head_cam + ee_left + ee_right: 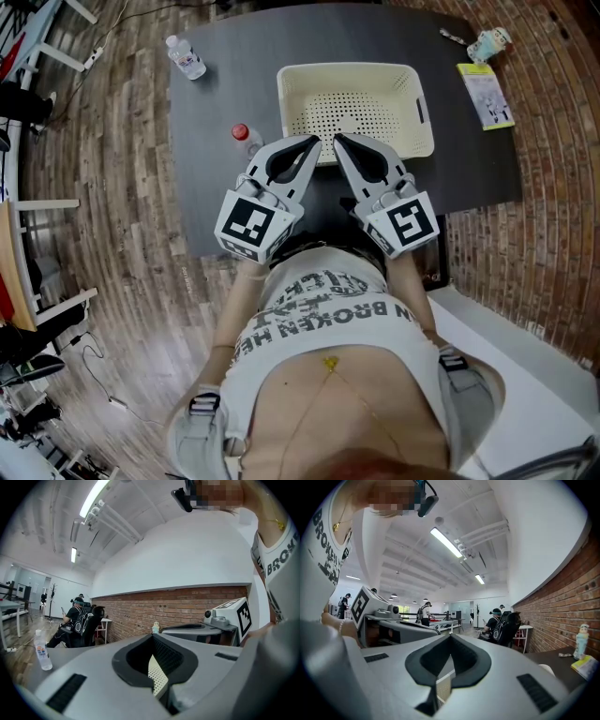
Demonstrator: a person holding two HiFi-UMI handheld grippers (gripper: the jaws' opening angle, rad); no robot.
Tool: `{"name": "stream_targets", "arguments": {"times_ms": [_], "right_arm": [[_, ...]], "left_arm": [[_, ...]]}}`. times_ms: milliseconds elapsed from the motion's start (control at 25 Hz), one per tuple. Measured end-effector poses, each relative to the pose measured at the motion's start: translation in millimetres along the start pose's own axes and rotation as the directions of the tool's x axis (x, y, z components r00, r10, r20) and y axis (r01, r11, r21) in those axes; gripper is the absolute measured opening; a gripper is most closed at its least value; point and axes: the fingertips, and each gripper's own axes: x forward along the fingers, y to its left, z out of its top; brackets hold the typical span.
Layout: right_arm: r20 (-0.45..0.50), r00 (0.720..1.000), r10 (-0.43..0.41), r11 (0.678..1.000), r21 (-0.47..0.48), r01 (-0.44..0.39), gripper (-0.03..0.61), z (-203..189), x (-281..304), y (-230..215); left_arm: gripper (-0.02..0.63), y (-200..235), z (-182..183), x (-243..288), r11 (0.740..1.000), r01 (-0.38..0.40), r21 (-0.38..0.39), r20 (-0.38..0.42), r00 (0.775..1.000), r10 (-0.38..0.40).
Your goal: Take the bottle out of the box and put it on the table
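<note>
A dark table [211, 103] stands on plank flooring beside a brick wall. Near its far left corner stands a clear bottle [186, 56]. A red-capped bottle [246, 137] stands upright on the table just left of the cream perforated box [347, 67], at nine o'clock from the left gripper [312, 142], the nearer one. That gripper's jaws are pressed together on nothing. The box lies at twelve o'clock from both grippers, and its visible floor shows no bottle, so both bottles seem already out. The right gripper [339, 141], also closed and empty, hangs at the box's near rim.
</note>
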Motion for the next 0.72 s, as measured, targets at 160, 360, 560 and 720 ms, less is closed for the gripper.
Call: {"name": "stream_targets", "arguments": {"times_ms": [160, 360, 560, 720], "right_arm": [[-0.004, 1.000, 0.000, 1.000, 0.001, 0.000, 0.008, -1.0, 0.0, -0.8], [-0.006, 1.000, 0.000, 1.000, 0.001, 0.000, 0.008, -1.4, 0.4, -0.7], [-0.011, 1.000, -0.002, 1.000, 0.002, 0.002, 0.008, -2.8, 1.0, -0.7], [-0.014, 1.000, -0.001, 1.000, 0.001, 0.001, 0.008, -3.8, 1.7, -1.1]], "left_arm": [[0.006, 0.9, -2.0, 0.3, 1.000, -0.002, -0.001, -0.005, 1.000, 0.002], [0.007, 2.8, -3.0, -0.3, 1.000, -0.007, -0.004, -0.007, 1.000, 0.007], [0.007, 3.8, -4.3, -1.3, 1.000, -0.008, -0.005, -0.010, 1.000, 0.008], [0.007, 4.7, -5.6, -1.3, 1.000, -0.010, -0.008, -0.012, 1.000, 0.010]]}}
